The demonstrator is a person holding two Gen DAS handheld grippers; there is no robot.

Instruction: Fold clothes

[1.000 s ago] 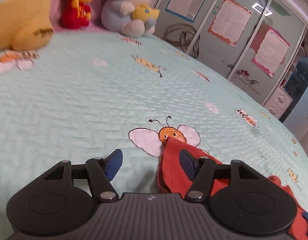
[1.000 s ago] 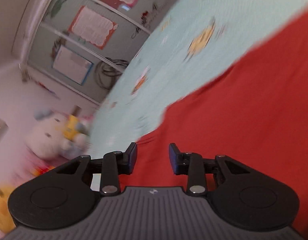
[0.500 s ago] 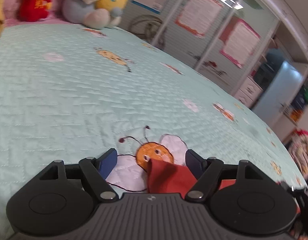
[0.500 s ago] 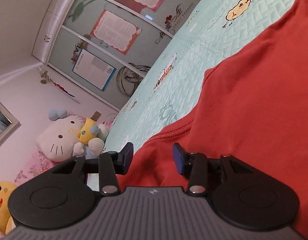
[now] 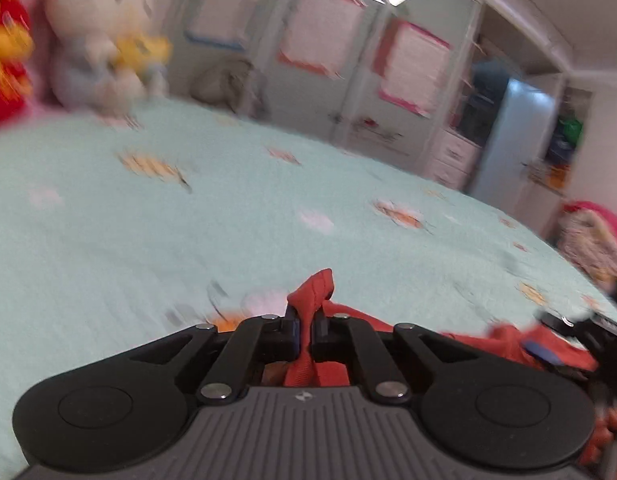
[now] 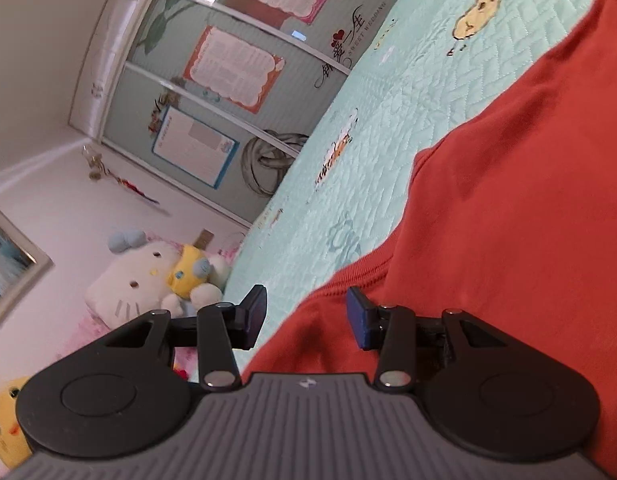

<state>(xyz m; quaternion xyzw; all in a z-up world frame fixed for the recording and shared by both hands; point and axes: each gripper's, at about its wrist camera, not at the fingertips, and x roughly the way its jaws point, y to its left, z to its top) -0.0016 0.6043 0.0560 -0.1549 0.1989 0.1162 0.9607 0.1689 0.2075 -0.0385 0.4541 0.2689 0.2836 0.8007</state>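
An orange-red garment [image 6: 508, 208] lies spread on the mint quilted bed [image 6: 408, 92]. In the left wrist view a corner of the garment [image 5: 314, 288] sticks up between the fingers, and my left gripper [image 5: 305, 326] is shut on that corner. More of the cloth trails off to the right [image 5: 508, 338]. My right gripper [image 6: 306, 314] is open, its fingers straddling the ribbed hem of the garment, with the cloth running between them. The other gripper's blue pad [image 5: 542, 352] shows at the right edge of the left wrist view.
Plush toys sit at the head of the bed: a white cat plush [image 6: 148, 276], a yellow chick [image 6: 2, 428] and a red one [image 5: 4, 76]. Wardrobe doors with posters [image 6: 236, 64] stand beyond the bed. A pile of cloth [image 5: 588, 236] lies at the far right.
My left gripper has closed on the garment's corner and the view has swung, blurred by motion. My right gripper has stayed open over the hem, shifting slightly.
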